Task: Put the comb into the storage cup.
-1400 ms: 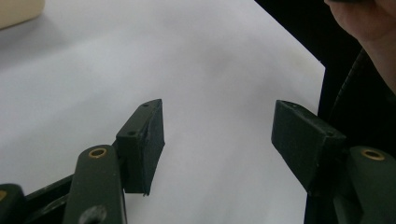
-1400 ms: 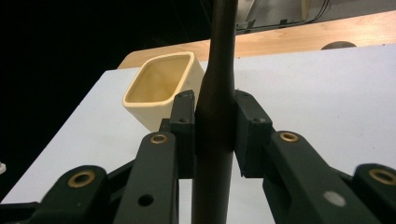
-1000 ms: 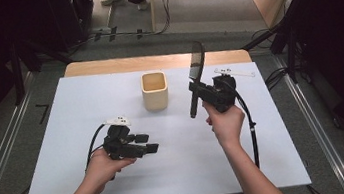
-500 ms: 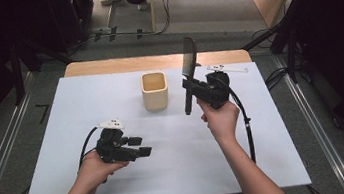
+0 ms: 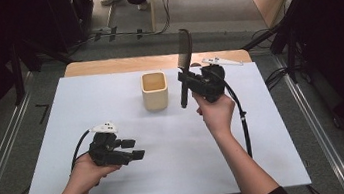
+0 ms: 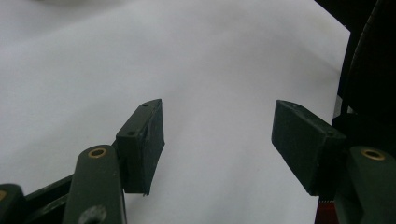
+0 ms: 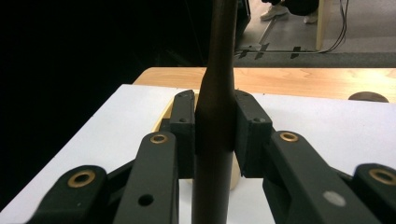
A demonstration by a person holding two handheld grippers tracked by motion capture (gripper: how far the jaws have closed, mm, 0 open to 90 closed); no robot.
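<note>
Comb (image 5: 184, 55), black, pinched upright in the right claw (image 5: 184, 82), just to the right of the cream cup (image 5: 154, 91) and held above the worktop (image 5: 265, 130). Teeth end up, handle end down, lower tip level with the cup's wall but apart from it. In the right gripper view, both pads (image 7: 183, 130) pressed against the comb's handle (image 7: 215, 140), cup partly hidden behind it.

Left claw (image 5: 134, 150) spread wide, nothing between its pads, resting low over the white sheet, well to the lower left of the cup. In the left gripper view, pads (image 6: 144, 140) far apart over bare white surface (image 6: 210, 70).

Cup standing upright on the white sheet, near the far edge, open mouth up. Strip of bare wood (image 5: 120, 63) behind the cup, beyond the sheet. White flat piece (image 5: 221, 61) lying just right of the comb, near that wood strip.
</note>
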